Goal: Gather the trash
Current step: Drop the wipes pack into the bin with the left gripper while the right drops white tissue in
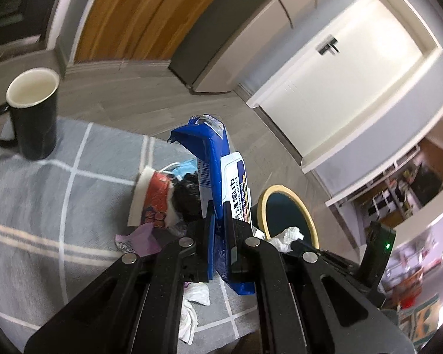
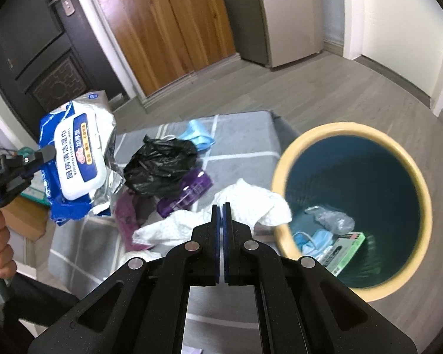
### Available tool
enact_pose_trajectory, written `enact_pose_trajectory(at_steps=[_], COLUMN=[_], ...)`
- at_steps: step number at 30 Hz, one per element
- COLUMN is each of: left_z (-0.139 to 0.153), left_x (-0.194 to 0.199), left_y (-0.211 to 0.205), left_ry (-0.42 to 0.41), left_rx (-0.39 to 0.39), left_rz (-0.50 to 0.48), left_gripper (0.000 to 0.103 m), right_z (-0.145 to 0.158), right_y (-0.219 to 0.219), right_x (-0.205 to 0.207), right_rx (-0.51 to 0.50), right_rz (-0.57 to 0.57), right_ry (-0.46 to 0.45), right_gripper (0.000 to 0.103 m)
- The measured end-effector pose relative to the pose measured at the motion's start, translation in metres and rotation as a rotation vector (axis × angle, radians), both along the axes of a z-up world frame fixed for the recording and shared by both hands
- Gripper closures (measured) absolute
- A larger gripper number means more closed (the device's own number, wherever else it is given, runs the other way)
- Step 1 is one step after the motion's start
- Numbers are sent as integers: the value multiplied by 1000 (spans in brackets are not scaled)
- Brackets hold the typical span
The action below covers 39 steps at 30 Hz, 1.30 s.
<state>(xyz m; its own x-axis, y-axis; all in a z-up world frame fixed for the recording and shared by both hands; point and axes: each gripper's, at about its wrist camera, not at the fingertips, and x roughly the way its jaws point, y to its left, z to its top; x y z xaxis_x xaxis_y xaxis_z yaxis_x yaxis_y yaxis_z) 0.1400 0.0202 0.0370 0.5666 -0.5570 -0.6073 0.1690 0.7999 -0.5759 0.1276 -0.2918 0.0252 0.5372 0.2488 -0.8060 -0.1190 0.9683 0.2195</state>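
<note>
Blue "KITCHEN CLEANING WIPES" pack (image 2: pixel 79 159) pinched in left gripper (image 1: pixel 220 209); right gripper (image 2: pixel 221 209) closed, empty.

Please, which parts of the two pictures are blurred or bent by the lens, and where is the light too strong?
Left wrist view: the white door is overexposed, the lower right corner smears, and the mug leans from fisheye bending. Right wrist view: the bin rim is slightly smeared, the right wall glares white, and the wooden door curves; the wipes pack stays readable.
</note>
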Motion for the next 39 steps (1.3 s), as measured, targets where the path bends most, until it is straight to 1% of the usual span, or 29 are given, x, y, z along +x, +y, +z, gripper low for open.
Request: enact_pose_trajectory(at_steps=[10,21,26,29,33,37,39], left_z=[15,11,6,0,-10,-24,-30], left_x=[3,6,8,11,14,19,22], left_y=[-52,-117,-148,-166,-190,-211,-218], left_ry=[-56,-68,-85,-86,-85,-70,-59], left_rx=[73,128,176,193,218,242,240], left_rz=[-88,-185,-239,-268,-312,-352,-364], left_gripper=[99,99,99,99,99,99,99], right_z=[16,18,18,19,21,19,17], right_y=[-35,-77,-93,-102,-108,-110,-111], right_x=[-14,-27,-32,-34,-37,-38,-38], right_rx=[-9,-18,-37,-49,-94,-127,-135], right_rz=[-79,-169,-213,-243,-269,-274,-278], right_ry=[-47,-59,-64,-71,-76,-71,-65], right_gripper=[100,100,100,100,100,100,100])
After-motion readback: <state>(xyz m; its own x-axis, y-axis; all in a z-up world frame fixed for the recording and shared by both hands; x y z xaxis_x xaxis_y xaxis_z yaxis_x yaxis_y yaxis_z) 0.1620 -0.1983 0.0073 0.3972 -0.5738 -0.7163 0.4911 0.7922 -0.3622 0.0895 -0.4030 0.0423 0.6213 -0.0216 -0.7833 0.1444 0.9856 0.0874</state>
